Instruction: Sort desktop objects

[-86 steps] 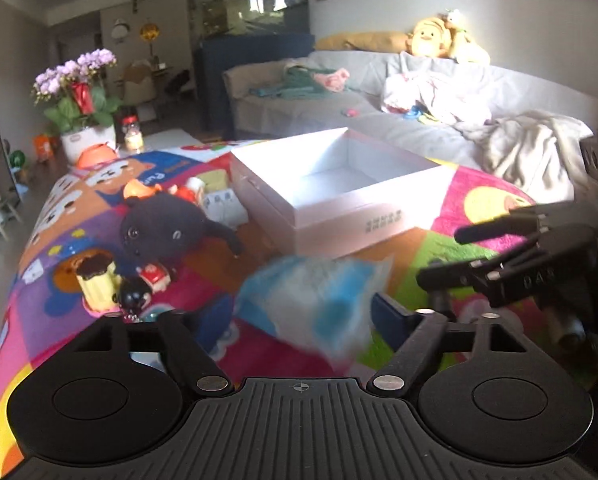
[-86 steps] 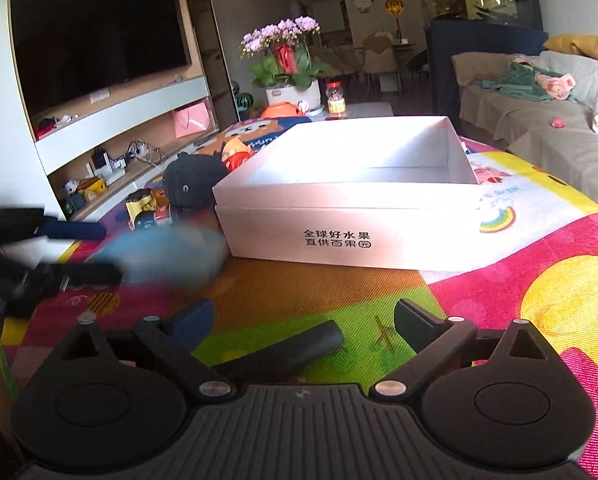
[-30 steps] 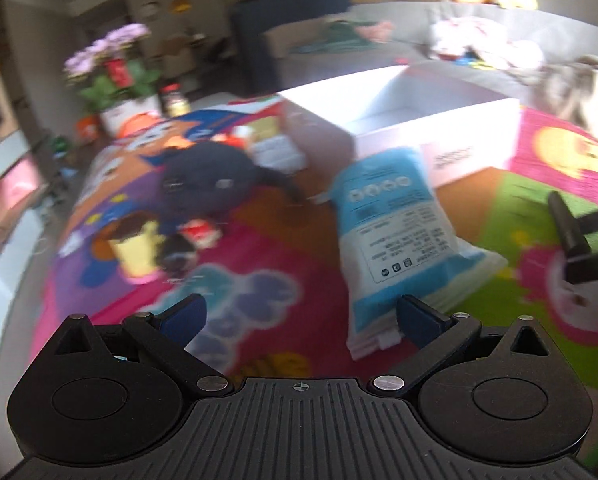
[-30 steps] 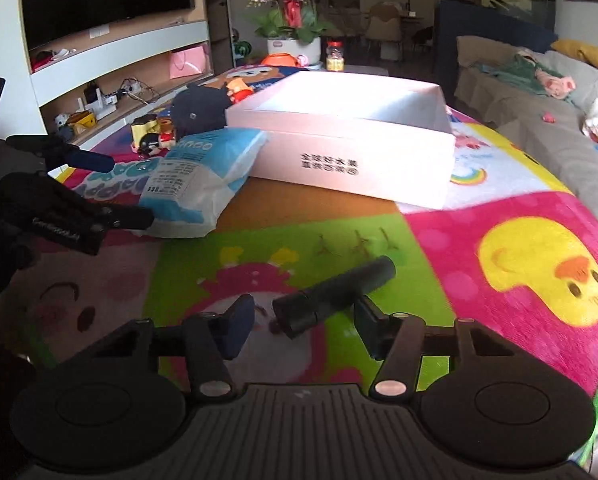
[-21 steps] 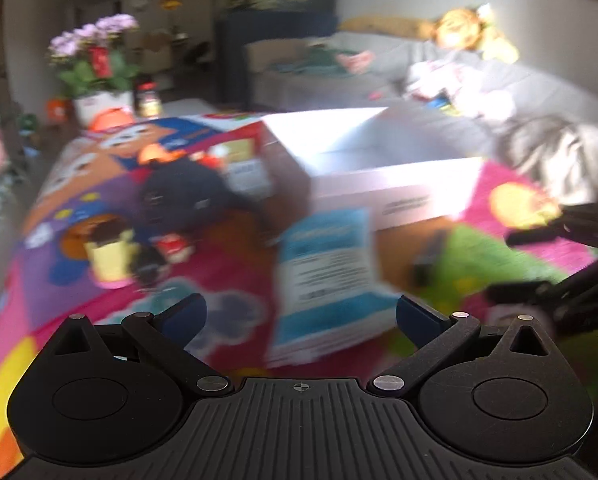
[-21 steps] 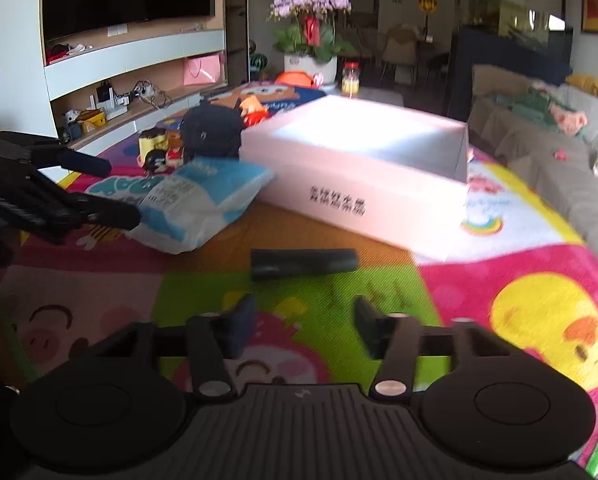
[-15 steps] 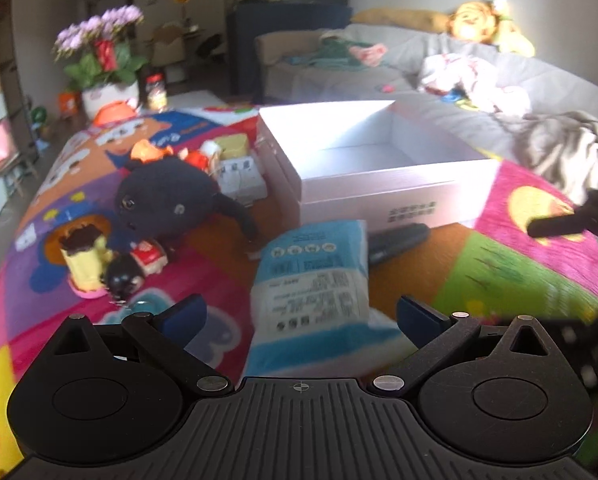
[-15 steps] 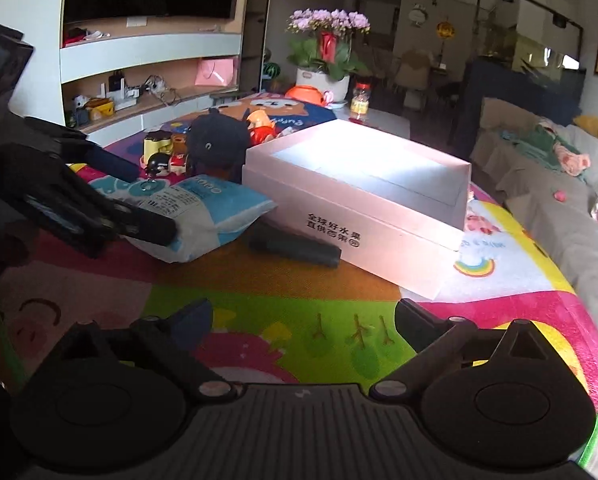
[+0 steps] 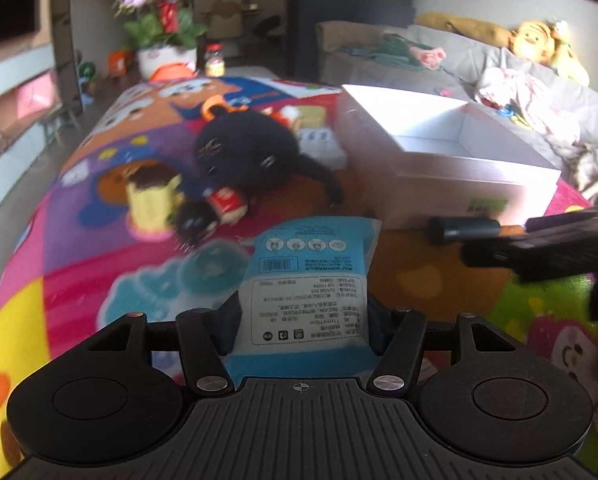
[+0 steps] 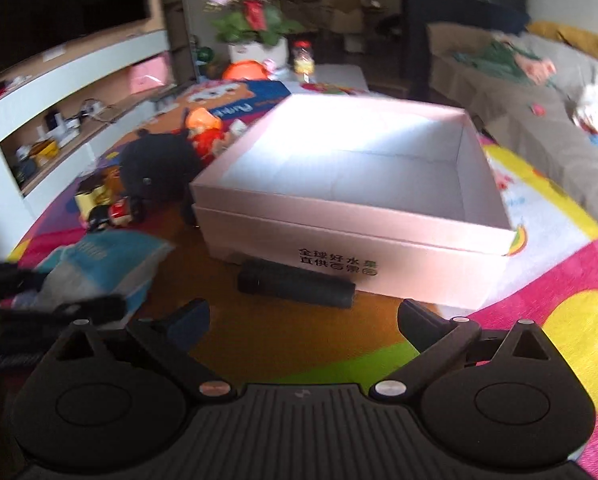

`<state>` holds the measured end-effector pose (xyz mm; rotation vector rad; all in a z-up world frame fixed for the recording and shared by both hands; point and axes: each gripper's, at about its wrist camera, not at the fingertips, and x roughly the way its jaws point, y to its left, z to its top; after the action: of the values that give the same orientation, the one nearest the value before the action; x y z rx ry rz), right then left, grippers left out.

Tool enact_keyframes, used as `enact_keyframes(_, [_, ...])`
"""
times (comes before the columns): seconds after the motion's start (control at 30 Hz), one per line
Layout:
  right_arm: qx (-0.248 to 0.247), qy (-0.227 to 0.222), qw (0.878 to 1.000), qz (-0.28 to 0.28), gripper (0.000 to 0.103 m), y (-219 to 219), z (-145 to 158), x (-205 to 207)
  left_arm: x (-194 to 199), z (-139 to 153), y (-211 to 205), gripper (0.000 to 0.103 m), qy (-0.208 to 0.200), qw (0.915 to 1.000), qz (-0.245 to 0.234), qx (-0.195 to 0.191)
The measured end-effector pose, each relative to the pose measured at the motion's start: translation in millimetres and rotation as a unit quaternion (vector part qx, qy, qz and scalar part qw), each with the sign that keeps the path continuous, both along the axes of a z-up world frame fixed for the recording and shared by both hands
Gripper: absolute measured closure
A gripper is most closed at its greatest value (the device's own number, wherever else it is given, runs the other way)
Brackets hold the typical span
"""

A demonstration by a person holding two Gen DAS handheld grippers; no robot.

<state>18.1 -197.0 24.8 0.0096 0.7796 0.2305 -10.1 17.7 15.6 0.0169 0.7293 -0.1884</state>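
Observation:
My left gripper [image 9: 303, 320] is shut on the near end of a blue and white tissue pack [image 9: 311, 280], which also shows at the left in the right wrist view [image 10: 103, 264]. My right gripper [image 10: 303, 320] is open and empty, just in front of a black cylinder [image 10: 297, 284] that lies on the mat against the front wall of the open white box [image 10: 379, 236]. The cylinder [image 9: 463, 229] and the box [image 9: 459, 172] also show in the left wrist view. The right gripper's fingers [image 9: 539, 248] reach in from the right there.
A black plush toy [image 9: 243, 156], a yellow toy cup [image 9: 153, 200] and a small red and black figure [image 9: 211, 216] lie on the colourful mat [image 9: 79, 264] to the left of the box. A flower pot [image 9: 167, 56] stands at the far end. A sofa [image 9: 539, 92] runs along the right.
My left gripper has closed on the tissue pack. The black cylinder was let go by my right gripper and rolled to the box's front wall; my right gripper has opened wide and moved closer.

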Motion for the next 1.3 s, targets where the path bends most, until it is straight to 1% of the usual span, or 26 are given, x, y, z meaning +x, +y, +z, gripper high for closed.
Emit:
enact_keyframes(0.07, [0.001,0.019,1.0,-0.021,0.002,8.0,-11.1,12.3,-5.5,1.0,4.6,0.036,-0.001,1.0,-0.001,-0.005])
enact_keyframes(0.1, [-0.004,0.018,0.999,-0.03,0.002,12.0,-14.8,15.7,-7.2,1.5,5.5,0.031,0.0,1.0,-0.002,-0.008])
enact_keyframes(0.13, [-0.016,0.002,0.999,-0.034,0.005,16.7,-15.6,15.9,-8.3,1.6,6.5,0.029,0.0,0.9999,-0.003,-0.011])
enact_keyframes(0.17, [-0.025,-0.005,0.999,-0.031,0.012,20.6,-16.8,17.0,-9.6,2.0,6.7,0.024,-0.001,0.9999,-0.005,-0.014])
enact_keyframes(0.23, [-0.04,-0.013,0.999,-0.029,0.025,23.0,-16.5,14.9,-9.6,1.2,4.0,0.023,-0.002,0.9998,-0.009,-0.015])
enact_keyframes(0.27, [-0.043,-0.016,0.999,-0.019,0.027,22.3,-14.7,12.3,-8.3,-0.3,1.9,0.024,-0.001,0.9999,-0.009,-0.014])
enact_keyframes(0.33, [-0.043,-0.004,0.999,0.0,0.027,18.0,-11.4,6.8,-9.0,-2.8,-2.4,0.026,-0.003,0.9999,-0.009,-0.005])
enact_keyframes(0.4, [-0.037,0.011,0.999,0.024,0.027,9.7,-7.0,-4.5,-13.1,-1.4,-6.7,0.039,-0.014,0.9997,-0.016,0.01])
enact_keyframes(0.47, [-0.033,0.023,0.998,0.051,0.027,-3.2,-0.7,-21.5,-19.5,3.6,-10.2,0.041,-0.021,0.9991,-0.033,0.015])
enact_keyframes(0.53, [-0.033,0.021,0.997,0.066,0.027,-18.8,9.4,-41.0,-25.8,12.6,-15.4,0.042,-0.032,0.9981,-0.05,0.016])
enact_keyframes(0.6, [-0.036,-0.001,0.997,0.064,0.027,-36.5,25.5,-60.3,-28.5,28.1,-23.9,0.042,-0.051,0.9962,-0.069,0.014])
enact_keyframes(0.63, [-0.038,-0.02,0.997,0.057,0.027,-44.8,36.2,-67.9,-26.8,38.4,-29.1,0.042,-0.063,0.9948,-0.079,0.01])
enact_keyframes(0.7, [-0.043,-0.076,0.995,0.039,0.027,-60.4,63.1,-81.5,-19.1,61.5,-41.6,0.042,-0.094,0.9906,-0.099,0.002])
enact_keyframes(0.77, [-0.056,-0.142,0.988,0.018,0.027,-71.3,88.3,-88.8,-6.4,82.4,-58.6,0.042,-0.13,0.9849,-0.114,0.0])
enact_keyframes(0.83, [-0.08,-0.197,0.977,-0.007,0.027,-76.0,104.1,-88.4,12.0,98.7,-76.8,0.042,-0.161,0.9788,-0.126,0.002])
enact_keyframes(0.87, [-0.087,-0.213,0.973,-0.017,0.027,-77.9,109.1,-85.2,23.9,106.2,-85.8,0.042,-0.17,0.9763,-0.134,0.002])
enact_keyframes(0.93, [-0.083,-0.228,0.97,-0.021,0.027,-80.0,115.5,-74.5,51.4,120.9,-100.2,0.041,-0.179,0.9726,-0.147,-0.013])
enact_keyframes(0.97, [-0.08,-0.232,0.969,-0.02,0.027,-79.5,117.4,-67.1,66.2,126.8,-105.6,0.037,-0.178,0.9708,-0.159,-0.025])
enact_keyframes(1.0, [-0.08,-0.237,0.968,-0.019,0.027,-77.4,117.6,-58.9,80.4,131.5,-109.7,0.023,-0.176,0.9693,-0.168,-0.037])
enact_keyframes(1.07, [-0.082,-0.241,0.967,-0.018,0.026,-71.0,113.7,-39.6,99.6,136.0,-113.2,0.012,-0.174,0.9715,-0.156,-0.04])
enact_keyframes(1.13, [-0.073,-0.212,0.975,-0.003,0.025,-65.3,103.6,-21.6,104.5,133.6,-103.9,0.011,-0.174,0.9749,-0.134,-0.036])
enact_keyframes(1.17, [-0.061,-0.194,0.979,0.006,0.024,-66.6,97.6,-15.7,102.5,128.8,-95.7,0.008,-0.171,0.9767,-0.125,-0.035])
enact_keyframes(1.23, [-0.054,-0.18,0.982,0.022,0.021,-65.2,86.0,-15.2,96.6,111.7,-74.2,0.007,-0.16,0.982,-0.098,-0.024])
enact_keyframes(1.3, [-0.065,-0.174,0.982,0.026,0.02,-61.3,72.5,-15.1,87.4,87.3,-56.8,0.007,-0.141,0.9872,-0.074,0.001])
